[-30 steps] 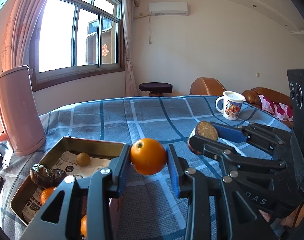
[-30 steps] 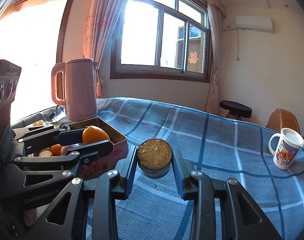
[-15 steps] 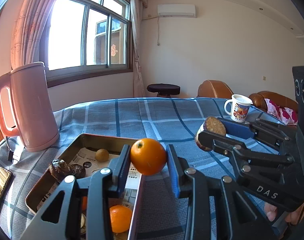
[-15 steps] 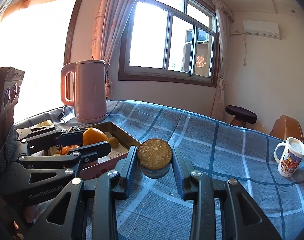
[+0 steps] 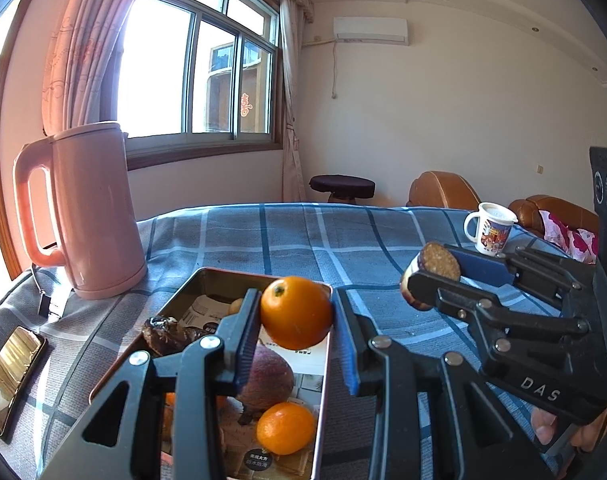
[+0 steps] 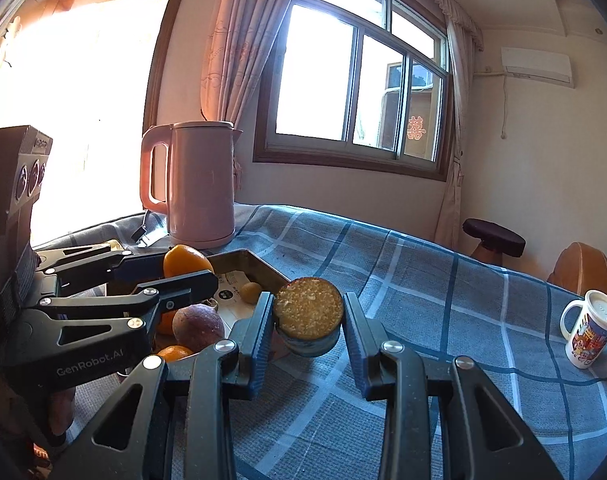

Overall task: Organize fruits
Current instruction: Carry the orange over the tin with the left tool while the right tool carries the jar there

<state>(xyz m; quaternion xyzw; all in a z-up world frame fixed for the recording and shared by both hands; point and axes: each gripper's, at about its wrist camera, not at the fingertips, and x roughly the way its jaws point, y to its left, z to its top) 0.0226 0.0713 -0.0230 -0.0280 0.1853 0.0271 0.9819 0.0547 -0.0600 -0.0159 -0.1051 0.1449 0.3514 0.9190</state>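
In the left wrist view the tin tray sits at the bottom middle of the frame on the table cloth, with the kettle behind it to the left and a phone at the far lower left; the mug stands on the cloth at the right, well apart from the tray. An orange hangs above the tray; inside the tray a second orange lies at the bottom, a round fruit just behind it, and a small fruit at the back.
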